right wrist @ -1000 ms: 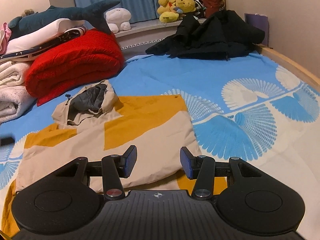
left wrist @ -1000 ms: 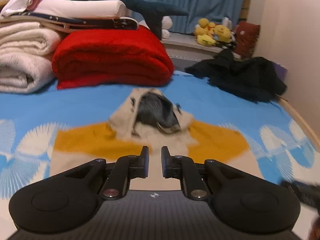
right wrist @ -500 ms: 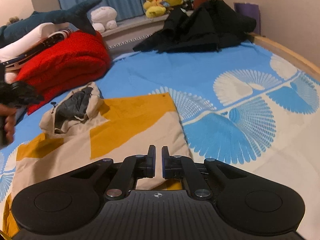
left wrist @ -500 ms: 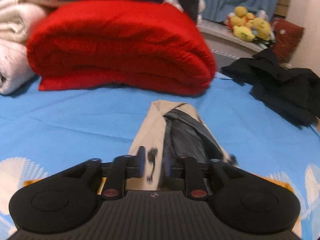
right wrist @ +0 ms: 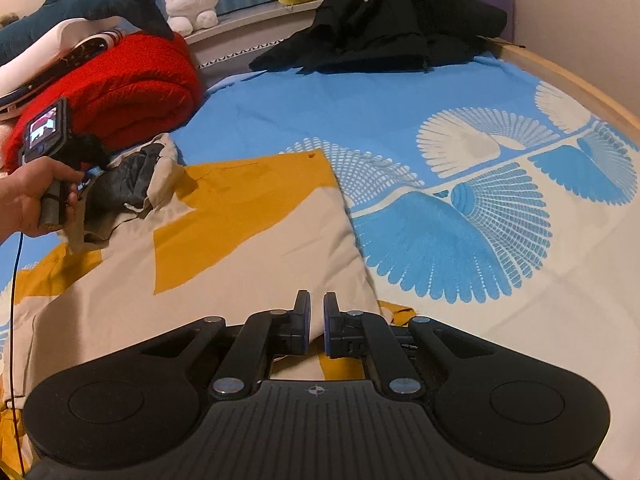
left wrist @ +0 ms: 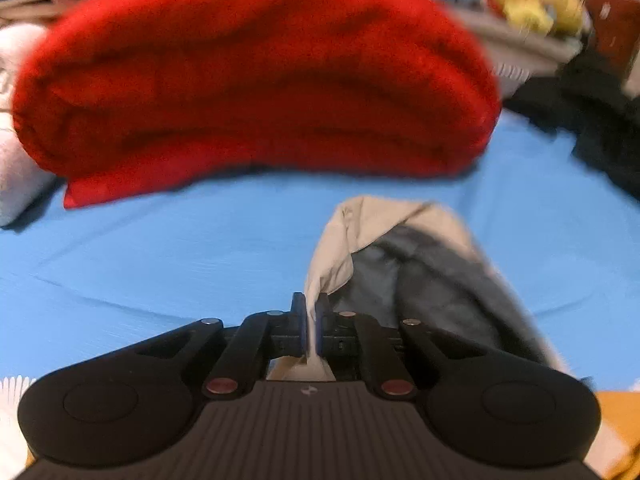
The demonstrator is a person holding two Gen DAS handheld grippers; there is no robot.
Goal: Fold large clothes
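Two grippers on one garment right now, and both are clamped down tight. Over at the hood (left wrist: 420, 264), the left gripper (left wrist: 310, 320) has its jaws squeezed together on the beige edge of the fabric, a thin pinch of cloth running right between the pads, grey lining spilling open just to the right of it. Beyond it sits the folded red blanket (left wrist: 256, 80), big and blurred, resting on the blue bedsheet (left wrist: 160, 248). From the right wrist view you can see the person's left hand (right wrist: 36, 196) wrapped round that tool's handle at the hood, near the foot of the red blanket. The jacket (right wrist: 240, 240), beige with mustard-yellow panels, lies spread flat across the bed, hood towards the blanket, hem towards the camera. And at that near edge the right gripper (right wrist: 316, 320) has its jaws nearly together, only a narrow slit between them, sitting on the hem with beige and yellow cloth showing in the gap; it looks like a grip on the fabric edge. To the right of the jacket, the white fan pattern on the sheet lies bare. Further back, a heap of black clothing (right wrist: 384, 28) lies against the far edge of the bed, well apart from the jacket.
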